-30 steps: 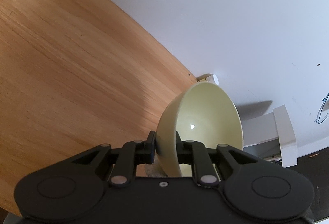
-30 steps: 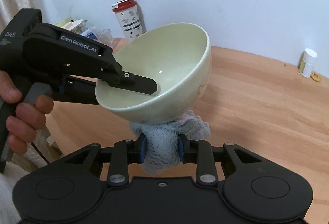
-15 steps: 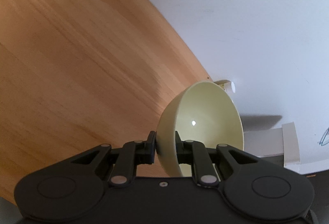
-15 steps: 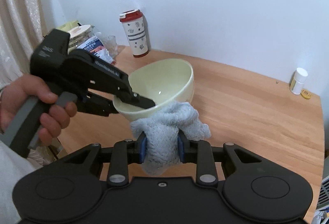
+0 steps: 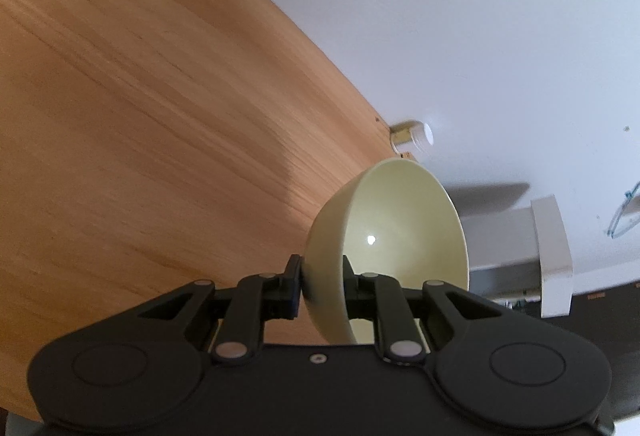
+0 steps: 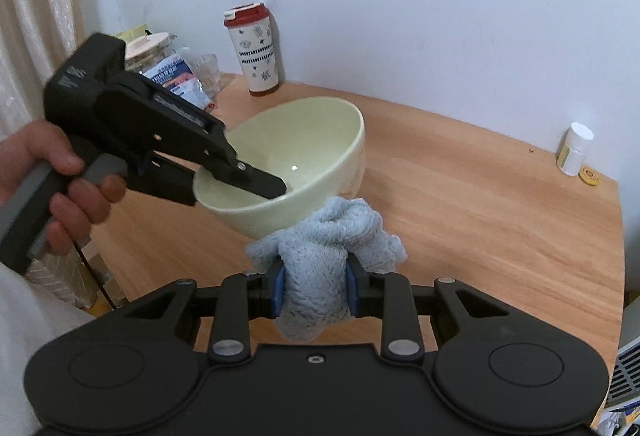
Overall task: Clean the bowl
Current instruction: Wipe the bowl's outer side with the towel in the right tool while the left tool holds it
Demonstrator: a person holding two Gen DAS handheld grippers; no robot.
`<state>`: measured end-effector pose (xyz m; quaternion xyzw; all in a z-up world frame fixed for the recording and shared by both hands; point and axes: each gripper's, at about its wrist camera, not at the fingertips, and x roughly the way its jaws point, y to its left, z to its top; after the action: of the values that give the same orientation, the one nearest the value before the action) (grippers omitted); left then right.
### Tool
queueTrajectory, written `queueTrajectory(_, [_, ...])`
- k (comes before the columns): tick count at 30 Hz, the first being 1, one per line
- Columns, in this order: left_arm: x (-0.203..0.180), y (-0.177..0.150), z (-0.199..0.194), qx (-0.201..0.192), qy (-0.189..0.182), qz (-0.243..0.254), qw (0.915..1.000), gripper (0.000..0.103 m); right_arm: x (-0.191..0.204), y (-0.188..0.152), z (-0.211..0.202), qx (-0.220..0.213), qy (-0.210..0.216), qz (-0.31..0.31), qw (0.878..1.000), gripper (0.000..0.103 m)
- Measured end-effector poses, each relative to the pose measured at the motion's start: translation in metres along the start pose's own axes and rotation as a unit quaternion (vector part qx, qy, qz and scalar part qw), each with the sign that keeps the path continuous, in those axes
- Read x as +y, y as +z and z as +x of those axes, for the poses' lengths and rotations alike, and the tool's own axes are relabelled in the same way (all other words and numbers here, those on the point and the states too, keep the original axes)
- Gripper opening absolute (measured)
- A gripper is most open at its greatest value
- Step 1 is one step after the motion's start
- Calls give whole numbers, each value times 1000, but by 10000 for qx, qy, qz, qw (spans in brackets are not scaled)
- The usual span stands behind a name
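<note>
Since a second ago, bowl [image 6: 304, 151] sits lower and farther out in the right wrist view; cloth [image 6: 324, 256] no longer tucks under its base, now bunched at its near lower wall, contact unclear. Left gripper [image 5: 322, 282] is clenched on the bowl rim: one finger [image 5: 290, 290] outside the wall, the other inside the cavity. Bowl is held in the air above the wooden worktop [image 5: 140, 123], tilted, mouth facing up and toward the right gripper's side. In the right wrist view the left gripper [image 6: 256, 183] comes in from the left, a hand [image 6: 60, 179] wrapped round its handle, upper finger lying inside the bowl. Right gripper [image 6: 316, 288] jaws grasp the grey-blue cloth, blue pads [image 6: 279, 288] pressing both sides of the wad, which bulges above and hangs below. Red-lidded tumbler [image 6: 254, 49] and small white bottle [image 6: 574, 149] stand on the worktop at the wall, well apart from the bowl.
</note>
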<state>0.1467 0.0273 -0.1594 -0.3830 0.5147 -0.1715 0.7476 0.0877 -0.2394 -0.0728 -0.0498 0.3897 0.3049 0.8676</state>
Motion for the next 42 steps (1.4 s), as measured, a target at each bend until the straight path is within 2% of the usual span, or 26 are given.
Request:
queueTrajectory(4, [-4, -2, 0, 134, 19, 211, 9997, 16, -1, -7, 12, 31, 54, -116, 9999, 33])
queueTrajectory(15, [-3, -5, -8, 209, -1, 368, 9991, 17, 0, -6, 24, 91, 40, -437, 9990, 33])
queueTrajectory(28, [1, 1, -6, 98, 106, 151, 9998, 16, 6, 14, -19, -183, -60, -805, 9966, 33])
queueTrajectory(33, [1, 0, -4, 148, 15, 140, 9998, 16, 9, 19, -32, -186, -13, -838, 9963, 33])
queueTrajectory(37, [1, 0, -1, 190, -21, 165, 9997, 17, 3, 18, -33, -183, 35, -515, 9985, 32])
queueTrajectory(42, [1, 1, -1, 226, -85, 195, 9995, 17, -22, 16, -30, -323, 294, 735, 9963, 32])
